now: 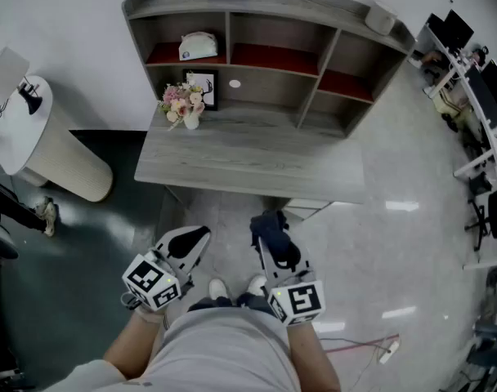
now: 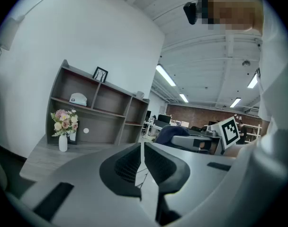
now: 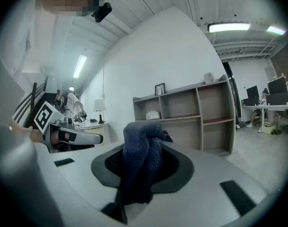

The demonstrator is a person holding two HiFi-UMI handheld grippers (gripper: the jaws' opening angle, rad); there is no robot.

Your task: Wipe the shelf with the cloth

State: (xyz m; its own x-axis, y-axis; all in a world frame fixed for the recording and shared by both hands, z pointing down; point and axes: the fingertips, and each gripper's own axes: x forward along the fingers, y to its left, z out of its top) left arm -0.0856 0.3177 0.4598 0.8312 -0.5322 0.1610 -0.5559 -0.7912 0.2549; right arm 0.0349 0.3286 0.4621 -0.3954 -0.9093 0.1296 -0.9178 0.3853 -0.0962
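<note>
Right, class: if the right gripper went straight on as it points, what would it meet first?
Probably the front edge of the grey desk, with the shelf unit behind it. The right gripper, shut on the dark blue cloth, points there; depth is unclear.

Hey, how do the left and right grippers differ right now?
The left gripper is empty; the right gripper is shut on a dark blue cloth. The left gripper's jaws meet pad to pad; the right gripper's stand slightly apart around the bunched cloth. Shared: both are low in front of the person, pointing toward the shelf and short of it.
</note>
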